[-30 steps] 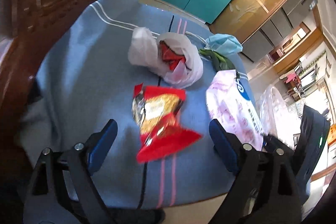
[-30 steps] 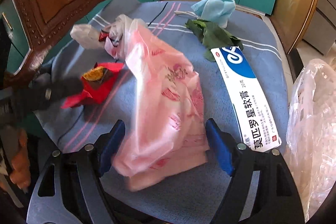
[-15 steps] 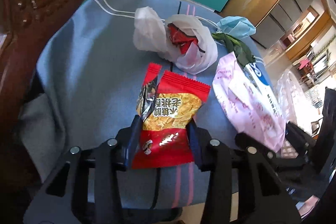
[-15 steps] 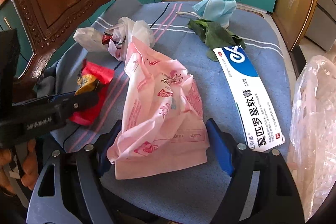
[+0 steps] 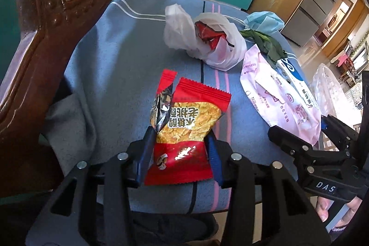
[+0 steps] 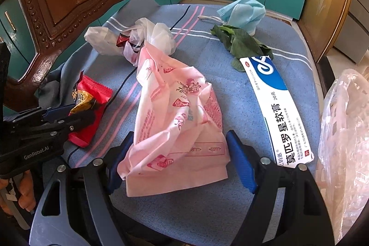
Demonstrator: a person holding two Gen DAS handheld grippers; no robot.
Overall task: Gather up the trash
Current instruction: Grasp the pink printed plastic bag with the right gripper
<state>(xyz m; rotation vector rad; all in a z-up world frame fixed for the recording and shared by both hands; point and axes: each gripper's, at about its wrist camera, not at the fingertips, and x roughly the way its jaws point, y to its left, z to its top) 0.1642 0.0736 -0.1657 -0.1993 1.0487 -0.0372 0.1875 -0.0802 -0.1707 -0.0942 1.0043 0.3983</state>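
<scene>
Crinkly, the torn red-and-gold snack wrapper (image 5: pixel 182 128) is pinched between the left gripper (image 5: pixel 180 153) fingers.

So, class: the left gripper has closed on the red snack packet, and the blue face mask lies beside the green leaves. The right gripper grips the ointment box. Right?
Not quite. In the right wrist view, the right gripper straddles the pink bag, jaws open; the ointment box lies beside it, untouched.
</scene>
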